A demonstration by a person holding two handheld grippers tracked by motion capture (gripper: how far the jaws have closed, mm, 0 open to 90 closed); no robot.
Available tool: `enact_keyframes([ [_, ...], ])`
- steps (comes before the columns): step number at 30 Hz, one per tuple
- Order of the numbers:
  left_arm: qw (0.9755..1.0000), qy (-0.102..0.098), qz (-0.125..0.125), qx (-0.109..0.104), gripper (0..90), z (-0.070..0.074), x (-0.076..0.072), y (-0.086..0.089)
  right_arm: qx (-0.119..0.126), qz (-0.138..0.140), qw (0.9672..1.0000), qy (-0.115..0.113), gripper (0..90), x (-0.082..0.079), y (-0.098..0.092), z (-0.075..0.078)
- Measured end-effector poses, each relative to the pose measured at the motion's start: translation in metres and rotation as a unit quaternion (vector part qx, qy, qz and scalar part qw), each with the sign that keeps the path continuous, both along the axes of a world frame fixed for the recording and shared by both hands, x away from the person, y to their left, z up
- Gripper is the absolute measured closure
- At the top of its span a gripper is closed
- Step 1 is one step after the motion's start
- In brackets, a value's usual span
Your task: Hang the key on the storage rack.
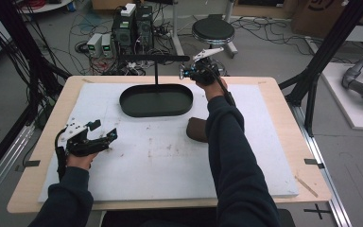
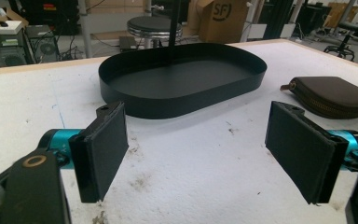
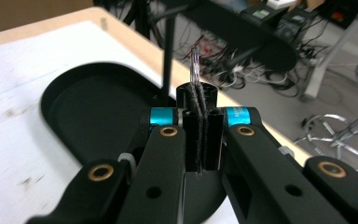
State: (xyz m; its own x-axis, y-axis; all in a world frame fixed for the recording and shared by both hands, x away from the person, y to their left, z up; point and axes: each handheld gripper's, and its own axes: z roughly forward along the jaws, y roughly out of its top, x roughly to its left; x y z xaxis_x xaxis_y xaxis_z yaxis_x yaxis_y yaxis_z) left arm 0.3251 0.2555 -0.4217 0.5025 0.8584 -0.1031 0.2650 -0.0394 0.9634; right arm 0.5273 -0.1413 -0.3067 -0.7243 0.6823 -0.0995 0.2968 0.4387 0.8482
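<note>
My left gripper (image 1: 104,129) rests low over the white mat (image 1: 170,165) at the near left, open with nothing between its pads (image 2: 105,140). My right gripper (image 1: 185,72) is held up at the table's far edge, beside the right end of the black stand's bar (image 1: 153,57). Its jaws are shut (image 3: 198,93), and a thin pale strand (image 3: 195,63) sticks up from between the pads. Below the bar lies the black oval tray (image 1: 123,106), with the stand's post (image 3: 168,56) rising from it. A brown zip case (image 1: 196,128) lies on the mat right of the tray.
The tray's wall (image 2: 168,105) faces the left gripper, with the brown case (image 2: 331,95) to its right. Beyond the table's far edge stand computer boxes (image 1: 132,28), a round stool (image 1: 212,30) and loose cables on the floor. Black frame posts (image 1: 321,61) flank the table.
</note>
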Motion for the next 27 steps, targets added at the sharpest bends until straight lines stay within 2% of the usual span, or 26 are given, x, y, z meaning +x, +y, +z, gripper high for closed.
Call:
enact_keyframes([
  [4,1.0000,-0.001,0.001,-0.001,21.0,0.000,0.000,0.002,0.004,-0.011,0.9999,-0.003,90.0,0.008,0.003,0.004],
  [5,1.0000,-0.001,0.002,-0.003,21.0,0.000,0.000,0.003,0.004,-0.015,0.9999,0.003,90.0,0.013,0.003,0.005],
  [8,1.0000,-0.001,0.003,-0.003,21.0,-0.001,0.000,0.004,0.002,-0.017,0.9999,0.002,90.0,0.015,0.004,0.003],
  [9,1.0000,0.000,0.004,-0.004,21.0,-0.001,0.000,0.004,0.004,-0.019,0.9997,0.012,90.0,0.017,0.002,0.000],
  [11,1.0000,0.000,0.004,-0.004,21.0,-0.001,0.000,0.005,0.009,-0.023,0.9996,0.016,90.0,0.019,0.001,-0.002],
  [19,1.0000,0.001,0.005,-0.003,21.0,-0.001,0.000,0.005,0.028,-0.062,0.9976,0.016,90.0,0.029,0.000,-0.012],
  [22,1.0000,0.001,0.004,-0.002,21.0,-0.001,0.000,0.005,0.026,-0.074,0.9969,0.012,89.6,0.030,0.003,-0.014],
  [24,1.0000,0.002,0.003,-0.002,21.0,-0.001,0.000,0.004,0.017,-0.096,0.9951,0.017,83.7,0.030,0.006,-0.017],
  [25,1.0000,0.003,0.002,-0.001,21.0,-0.002,0.000,0.005,0.007,-0.105,0.9942,0.019,71.1,0.030,0.006,-0.018],
  [27,1.0000,0.003,0.002,0.000,21.0,-0.002,0.000,0.005,0.000,-0.108,0.9936,0.033,58.0,0.028,0.002,-0.020],
])
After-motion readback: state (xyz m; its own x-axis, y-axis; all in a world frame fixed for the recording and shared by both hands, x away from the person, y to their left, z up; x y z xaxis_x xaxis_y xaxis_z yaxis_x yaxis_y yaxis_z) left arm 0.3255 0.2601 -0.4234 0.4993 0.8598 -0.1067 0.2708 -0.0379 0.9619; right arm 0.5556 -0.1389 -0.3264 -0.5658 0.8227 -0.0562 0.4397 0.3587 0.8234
